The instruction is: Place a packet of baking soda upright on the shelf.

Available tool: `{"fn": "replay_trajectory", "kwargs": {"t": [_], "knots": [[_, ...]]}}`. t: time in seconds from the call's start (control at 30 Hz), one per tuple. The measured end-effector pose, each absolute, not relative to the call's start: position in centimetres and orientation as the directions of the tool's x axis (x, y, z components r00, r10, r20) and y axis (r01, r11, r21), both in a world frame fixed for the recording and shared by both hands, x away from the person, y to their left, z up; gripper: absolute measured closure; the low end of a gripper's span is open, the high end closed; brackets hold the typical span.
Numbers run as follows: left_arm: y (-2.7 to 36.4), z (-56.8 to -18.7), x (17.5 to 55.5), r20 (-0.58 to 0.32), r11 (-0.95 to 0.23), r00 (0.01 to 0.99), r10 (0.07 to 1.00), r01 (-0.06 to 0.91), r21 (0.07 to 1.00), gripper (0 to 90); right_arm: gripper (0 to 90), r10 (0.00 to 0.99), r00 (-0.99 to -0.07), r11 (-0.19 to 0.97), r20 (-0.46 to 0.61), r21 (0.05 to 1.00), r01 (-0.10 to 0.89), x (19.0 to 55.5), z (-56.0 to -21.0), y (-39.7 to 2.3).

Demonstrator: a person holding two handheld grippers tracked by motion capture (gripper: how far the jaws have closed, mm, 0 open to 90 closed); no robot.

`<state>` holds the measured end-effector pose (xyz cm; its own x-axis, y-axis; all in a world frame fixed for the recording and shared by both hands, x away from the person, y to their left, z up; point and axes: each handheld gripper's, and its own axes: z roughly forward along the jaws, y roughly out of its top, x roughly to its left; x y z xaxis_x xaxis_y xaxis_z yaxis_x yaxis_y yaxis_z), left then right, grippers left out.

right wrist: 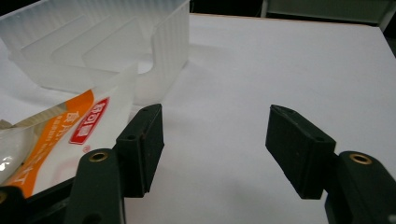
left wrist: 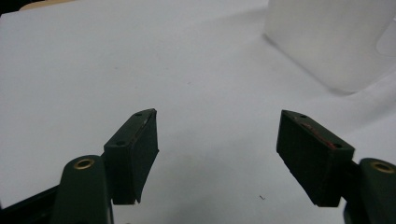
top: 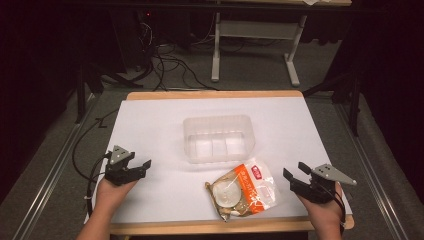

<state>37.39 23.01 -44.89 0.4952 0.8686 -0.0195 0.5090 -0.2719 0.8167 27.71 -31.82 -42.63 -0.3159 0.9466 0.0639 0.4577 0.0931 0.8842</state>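
Looks like nothing's started yet: left gripper (top: 131, 165) and right gripper (top: 298, 178) both have fingers wide open and empty, so probably grab the snack bag (top: 243, 189) next to drop into the plastic bin (top: 218, 138).

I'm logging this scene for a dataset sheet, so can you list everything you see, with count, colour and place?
table: one, white top with a wood edge, centre of the high view.
container: one, clear frosted plastic with dividers inside, middle of the table.
snack bag: one, clear with orange and white print and a red label, lying flat near the front edge, just in front of the container.
cables: several, black, on the floor beyond the table.
table frame: one, pale grey, on the floor at the back.
left gripper: one, black, front left, fingers apart, holding nothing.
right gripper: one, black, front right beside the bag, fingers apart, holding nothing.
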Motion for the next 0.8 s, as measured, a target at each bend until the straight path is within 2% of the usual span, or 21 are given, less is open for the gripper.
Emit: {"fn": "replay_trajectory", "kwargs": {"t": [0.47, 0.7, 0.8], "knots": [[23.1, -45.0, 37.5, -0.022, -0.272, 0.495, 0.869, 0.514, 0.813, 29.6, 32.7, 0.921, -0.376, 0.094, 0.098, 0.882, 0.461, 26.8, -42.1, -29.9], [23.0, -44.9, 37.4, -0.020, -0.277, 0.500, 0.866, 0.511, 0.814, 29.5, 32.5, 0.896, -0.429, 0.134, 0.117, 0.849, 0.511, 27.1, -42.8, -28.0], [23.0, -44.9, 37.4, -0.018, -0.281, 0.502, 0.865, 0.513, 0.811, 29.5, 32.3, 0.882, -0.444, 0.128, 0.158, 0.827, 0.547, 27.4, -43.3, -27.5]]}}
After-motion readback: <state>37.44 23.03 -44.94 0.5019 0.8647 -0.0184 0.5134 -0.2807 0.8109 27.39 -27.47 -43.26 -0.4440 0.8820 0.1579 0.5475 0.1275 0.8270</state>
